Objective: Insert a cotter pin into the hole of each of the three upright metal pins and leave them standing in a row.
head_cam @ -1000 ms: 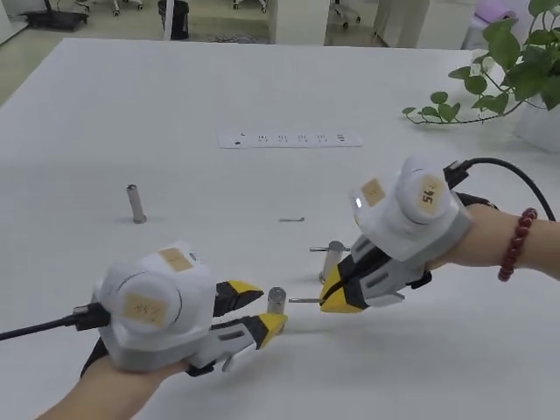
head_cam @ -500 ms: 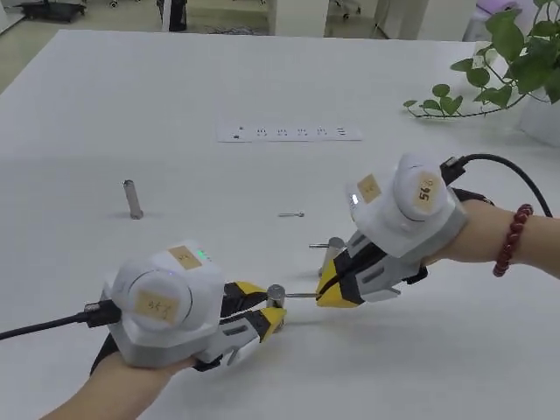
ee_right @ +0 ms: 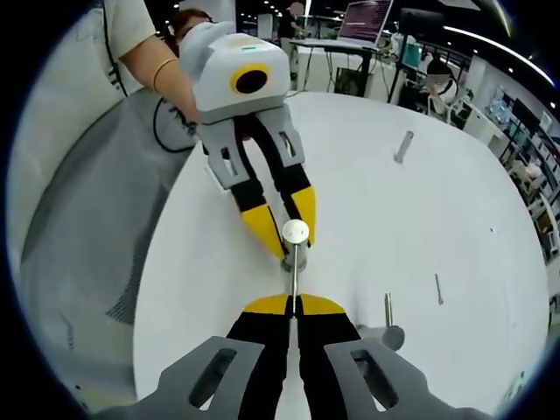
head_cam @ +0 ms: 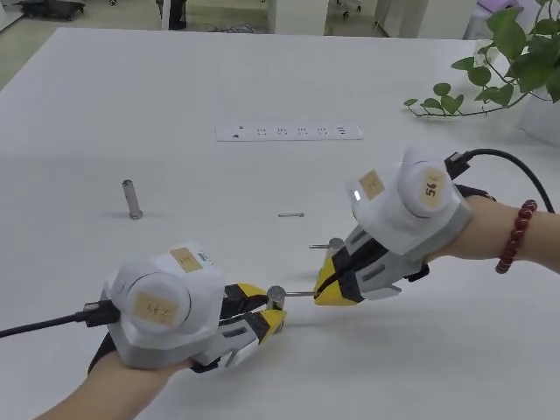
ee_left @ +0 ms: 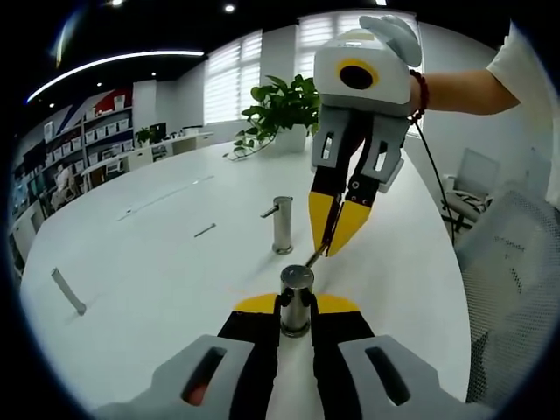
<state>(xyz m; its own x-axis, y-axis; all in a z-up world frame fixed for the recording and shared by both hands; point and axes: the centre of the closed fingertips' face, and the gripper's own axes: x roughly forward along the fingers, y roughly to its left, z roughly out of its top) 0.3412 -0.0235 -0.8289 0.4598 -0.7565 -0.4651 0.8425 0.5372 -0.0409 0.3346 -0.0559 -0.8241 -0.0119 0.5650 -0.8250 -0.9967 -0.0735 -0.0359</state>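
The left gripper point(head_cam: 267, 308) is being held low at the near edge of the white table point(head_cam: 175, 96), its jaws pressed onto the shaft of an upright metal pin point(head_cam: 276, 297); in the left gripper view that pin point(ee_left: 296, 302) is seen standing between the yellow tips. The right gripper point(head_cam: 327, 293) is being held just to the right, jaws pinched together on a cotter pin point(head_cam: 301, 294) that is being kept level and pointed at the gripped pin. In the right gripper view the cotter pin point(ee_right: 295, 278) is being shown reaching the shaft just under the pin's head; whether its tip is in the hole cannot be told. A second metal pin point(head_cam: 336, 247) is standing just behind the right gripper, with a cotter pin crosswise through its top. A third metal pin point(head_cam: 131, 199) is standing well apart at the left. A spare cotter pin point(head_cam: 291, 214) is lying flat between them. A power strip point(head_cam: 289, 133) is lying farther back.
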